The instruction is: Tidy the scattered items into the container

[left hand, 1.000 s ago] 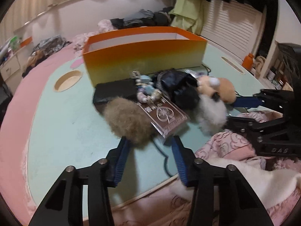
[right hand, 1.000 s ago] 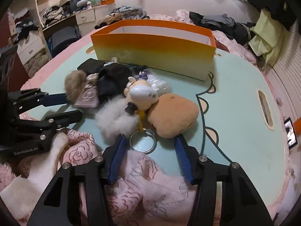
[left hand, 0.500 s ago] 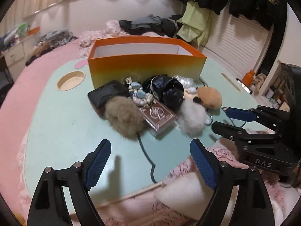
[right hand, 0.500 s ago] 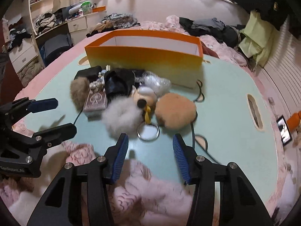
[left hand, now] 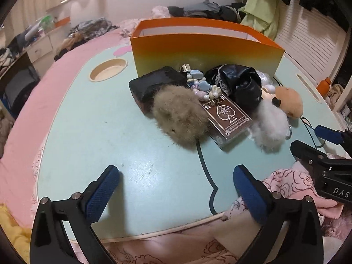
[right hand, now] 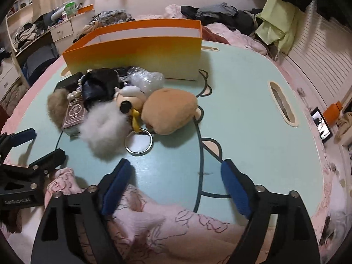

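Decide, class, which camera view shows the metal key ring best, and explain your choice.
The right wrist view. There the metal key ring lies in full on the table, just beyond the open right gripper. In the left wrist view only a sliver of it shows behind the white pom-pom.

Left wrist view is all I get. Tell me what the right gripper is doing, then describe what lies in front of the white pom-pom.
Observer: The right gripper is open. Its jaws have just been opening, with nothing between them, above the table's near edge.
Operator: Now the pom-pom.
Observer: A metal key ring lies flat on the table right beside the white pom-pom. A yellow strap runs from it up to the doll head.
Operator: Report anything past the table's far side edge.
Observer: A lit screen stands propped there, off the table.
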Action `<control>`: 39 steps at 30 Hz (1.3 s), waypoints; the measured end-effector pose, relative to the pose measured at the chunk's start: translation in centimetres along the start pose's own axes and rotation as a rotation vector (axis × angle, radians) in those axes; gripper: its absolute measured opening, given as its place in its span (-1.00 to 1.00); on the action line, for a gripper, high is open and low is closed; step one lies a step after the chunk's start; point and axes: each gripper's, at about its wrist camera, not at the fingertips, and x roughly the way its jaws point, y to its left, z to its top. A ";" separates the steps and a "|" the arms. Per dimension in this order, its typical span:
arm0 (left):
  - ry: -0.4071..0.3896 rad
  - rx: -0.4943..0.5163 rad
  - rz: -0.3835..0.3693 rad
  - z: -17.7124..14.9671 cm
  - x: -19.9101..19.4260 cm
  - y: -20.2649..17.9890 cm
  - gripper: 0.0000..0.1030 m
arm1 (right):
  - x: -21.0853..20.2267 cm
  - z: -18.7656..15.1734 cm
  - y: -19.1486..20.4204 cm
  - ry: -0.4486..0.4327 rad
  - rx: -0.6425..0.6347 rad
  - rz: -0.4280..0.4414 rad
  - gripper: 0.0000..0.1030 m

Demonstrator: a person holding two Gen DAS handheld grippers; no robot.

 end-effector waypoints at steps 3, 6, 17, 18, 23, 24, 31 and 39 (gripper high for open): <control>-0.003 -0.001 -0.001 0.0 0.1 0.2 1.00 | 0.1 -0.1 -0.1 0.009 -0.001 0.000 0.78; -0.002 0.000 -0.004 0.0 0.0 0.2 1.00 | 0.2 -0.1 -0.1 0.010 -0.003 0.000 0.79; 0.000 0.001 -0.003 0.2 -0.1 0.2 1.00 | 0.4 0.0 0.2 0.033 -0.029 0.017 0.99; 0.000 0.001 -0.004 0.3 -0.1 0.2 1.00 | 0.3 0.0 0.2 0.033 -0.029 0.017 0.99; 0.000 0.001 -0.004 0.3 -0.1 0.2 1.00 | 0.3 0.0 0.2 0.031 -0.032 0.019 0.99; 0.001 0.001 -0.004 0.3 -0.1 0.2 1.00 | 0.3 -0.1 0.2 0.031 -0.033 0.020 0.99; 0.010 0.006 -0.003 0.4 0.0 0.1 1.00 | 0.4 -0.1 0.3 0.028 -0.039 0.026 0.99; 0.117 0.063 -0.045 1.5 0.1 0.1 1.00 | 0.4 -0.1 0.3 0.024 -0.039 0.030 0.99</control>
